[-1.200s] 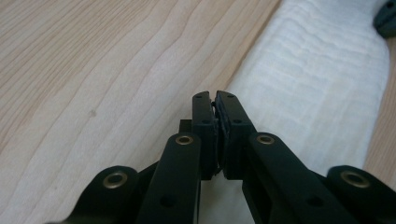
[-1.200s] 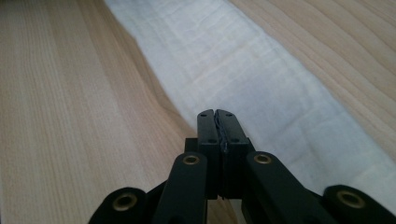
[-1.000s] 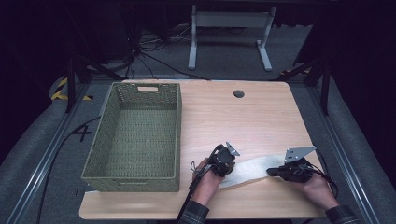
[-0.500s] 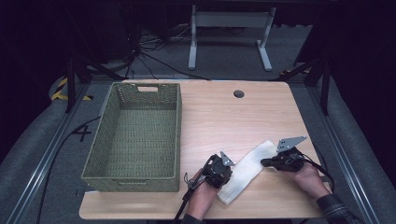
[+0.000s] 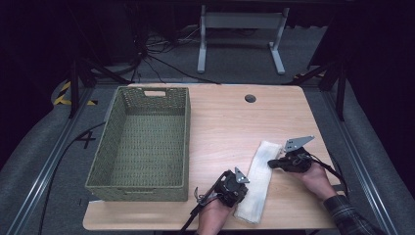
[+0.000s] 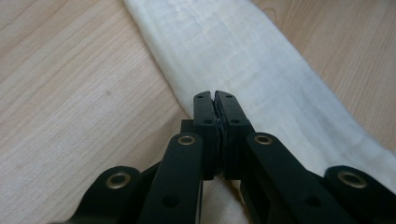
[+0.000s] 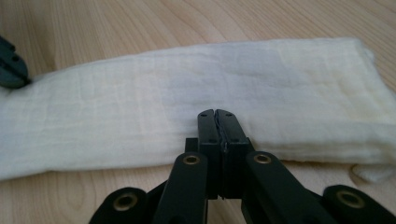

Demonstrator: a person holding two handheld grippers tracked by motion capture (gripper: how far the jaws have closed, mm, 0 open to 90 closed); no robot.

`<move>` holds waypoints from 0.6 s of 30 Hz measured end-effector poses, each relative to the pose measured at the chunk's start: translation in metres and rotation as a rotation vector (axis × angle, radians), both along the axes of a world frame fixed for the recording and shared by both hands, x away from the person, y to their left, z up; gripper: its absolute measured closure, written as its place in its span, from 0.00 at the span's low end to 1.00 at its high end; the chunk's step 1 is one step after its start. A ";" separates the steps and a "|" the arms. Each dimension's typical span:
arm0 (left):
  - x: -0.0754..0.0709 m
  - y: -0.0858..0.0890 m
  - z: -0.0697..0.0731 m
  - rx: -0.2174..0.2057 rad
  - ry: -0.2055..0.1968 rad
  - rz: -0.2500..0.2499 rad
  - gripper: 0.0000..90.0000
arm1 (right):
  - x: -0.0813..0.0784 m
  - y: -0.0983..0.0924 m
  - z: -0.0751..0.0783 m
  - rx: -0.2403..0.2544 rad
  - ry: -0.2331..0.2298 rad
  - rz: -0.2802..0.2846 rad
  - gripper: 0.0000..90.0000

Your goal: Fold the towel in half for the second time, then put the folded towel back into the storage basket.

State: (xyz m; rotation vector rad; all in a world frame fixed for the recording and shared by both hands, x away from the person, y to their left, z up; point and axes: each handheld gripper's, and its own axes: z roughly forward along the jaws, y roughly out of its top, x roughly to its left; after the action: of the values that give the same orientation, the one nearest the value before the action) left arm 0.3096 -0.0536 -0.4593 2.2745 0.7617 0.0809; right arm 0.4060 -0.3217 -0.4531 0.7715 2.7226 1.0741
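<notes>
The cream-white folded cloth [image 5: 258,180], soft gauzy weave, lies as a long narrow strip on the pale wooden surface [image 5: 220,127], running between the two tongs, so the folding looks mostly done; my read is that what's left is prob. a last fold or tidy-up, then maybe a move into the green woven rectangular basket [image 5: 142,142], which sits empty well off to the far side of the left tongs, away from the right ones. Left tongs [image 5: 243,182] sit at the near end of the strip, right on its long edge; in the left gripper view the jaws are pressed fully together w/ no gap, tips [image 6: 215,98] over the cloth's edge, and no fabric visibly pinched between them. Right tongs [image 5: 270,163] are at the far end, on the opposite long edge; in the right gripper view [image 7: 217,115] jaws are likewise closed tight, tips resting at the cloth's folded border, prob. just touching or pressing it down, not gripping it. Can't tell for sure whether a thin layer is nipped at either tip.
</notes>
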 end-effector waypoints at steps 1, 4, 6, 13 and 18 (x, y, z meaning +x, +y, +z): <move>-0.001 0.000 0.000 0.000 0.002 -0.001 0.98 | 0.002 0.001 0.000 0.000 -0.003 0.002 1.00; -0.003 -0.002 0.000 0.001 0.012 -0.006 0.98 | 0.006 0.005 -0.001 0.010 -0.004 0.005 1.00; -0.005 -0.004 0.000 0.000 0.011 -0.016 0.98 | 0.010 0.006 -0.002 0.017 -0.006 0.007 1.00; -0.009 -0.015 0.000 -0.007 0.022 -0.039 0.98 | 0.017 0.014 -0.001 0.004 -0.022 0.025 1.00; -0.007 -0.016 0.000 -0.029 0.038 -0.052 0.98 | 0.018 0.014 -0.001 0.007 -0.024 0.029 1.00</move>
State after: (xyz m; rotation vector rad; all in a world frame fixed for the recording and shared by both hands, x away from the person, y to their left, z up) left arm 0.3023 -0.0699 -0.4597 2.2724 0.7186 0.0030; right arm 0.4238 -0.3073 -0.4544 0.7179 2.7194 1.0915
